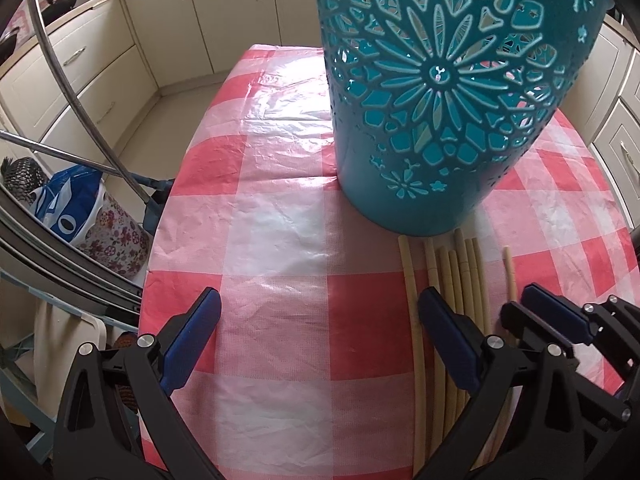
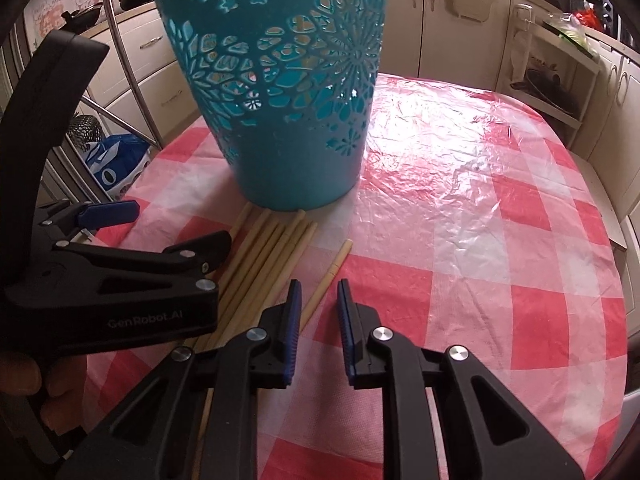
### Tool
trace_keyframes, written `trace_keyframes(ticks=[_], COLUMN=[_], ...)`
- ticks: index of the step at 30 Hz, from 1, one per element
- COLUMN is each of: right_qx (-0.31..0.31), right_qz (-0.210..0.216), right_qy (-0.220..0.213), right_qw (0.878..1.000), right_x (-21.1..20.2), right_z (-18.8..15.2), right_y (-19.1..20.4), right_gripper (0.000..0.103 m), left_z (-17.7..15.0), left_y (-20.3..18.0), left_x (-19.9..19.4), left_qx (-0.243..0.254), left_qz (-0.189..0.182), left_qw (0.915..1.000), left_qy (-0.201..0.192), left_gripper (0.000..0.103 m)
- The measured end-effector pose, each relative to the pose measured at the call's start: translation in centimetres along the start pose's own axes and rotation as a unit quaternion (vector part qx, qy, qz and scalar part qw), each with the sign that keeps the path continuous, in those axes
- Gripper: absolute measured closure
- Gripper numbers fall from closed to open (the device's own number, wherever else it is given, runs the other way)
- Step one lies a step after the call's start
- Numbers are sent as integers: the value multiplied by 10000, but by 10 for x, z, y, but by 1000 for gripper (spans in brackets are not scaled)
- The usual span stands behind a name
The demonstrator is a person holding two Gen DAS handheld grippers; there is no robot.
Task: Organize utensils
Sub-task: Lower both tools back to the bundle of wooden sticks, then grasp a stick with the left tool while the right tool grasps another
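Observation:
A teal perforated basket (image 1: 444, 92) stands upright on the red-and-white checked table (image 1: 280, 240); it also shows in the right wrist view (image 2: 288, 92). Several pale wooden chopsticks (image 1: 460, 276) lie side by side in front of the basket, seen too in the right wrist view (image 2: 264, 248). One chopstick (image 2: 326, 280) lies apart to the right. My left gripper (image 1: 320, 316) is wide open and empty, its right finger over the chopsticks. My right gripper (image 2: 318, 300) is open a little and empty, just above the lone chopstick's near end. The left gripper (image 2: 132, 240) shows at left in the right wrist view.
Cream kitchen cabinets (image 1: 100, 64) surround the table. A metal chair frame (image 1: 80, 92) and a blue bag (image 1: 68, 204) on a floral container stand left of the table. Shelves with pans (image 2: 552, 80) are at the far right.

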State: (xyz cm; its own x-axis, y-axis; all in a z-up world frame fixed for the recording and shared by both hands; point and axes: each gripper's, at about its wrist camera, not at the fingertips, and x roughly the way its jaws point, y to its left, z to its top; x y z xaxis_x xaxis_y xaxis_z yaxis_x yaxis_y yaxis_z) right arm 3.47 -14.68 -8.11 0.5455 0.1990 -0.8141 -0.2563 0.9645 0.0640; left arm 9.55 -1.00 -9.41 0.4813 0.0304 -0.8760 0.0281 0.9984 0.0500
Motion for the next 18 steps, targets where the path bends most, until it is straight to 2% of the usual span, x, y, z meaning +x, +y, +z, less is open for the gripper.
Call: trace_keyframes(ticks=[5,9,11,14,18], right_qx=[-1,143,164,146,176], right_qz=[-110,110,196,219,287], right_qy=[70,116,129,144,161], right_qw=[9999,9998,9996,9995,9993], right_x=[-5,-5,-6,-7,-7], right_z=[-2,-2,-2,-2,0], right_y=[-19,-27,-29,-31,-33], right_gripper=[87,87,87,87,88], left_z=[2,2,1,0,-1], left_y=[0,-5,-10,-17,-23], left_x=[3,3,2,-2,-8], left_qx=[3,78,157,282,334], left_qz=[41,-19,-80,-203,-364], left_qw=[10000,10000,9998,9993,9984], left_qy=[32,6,-41,-167,-280], left_gripper=[8,8,11,27,57])
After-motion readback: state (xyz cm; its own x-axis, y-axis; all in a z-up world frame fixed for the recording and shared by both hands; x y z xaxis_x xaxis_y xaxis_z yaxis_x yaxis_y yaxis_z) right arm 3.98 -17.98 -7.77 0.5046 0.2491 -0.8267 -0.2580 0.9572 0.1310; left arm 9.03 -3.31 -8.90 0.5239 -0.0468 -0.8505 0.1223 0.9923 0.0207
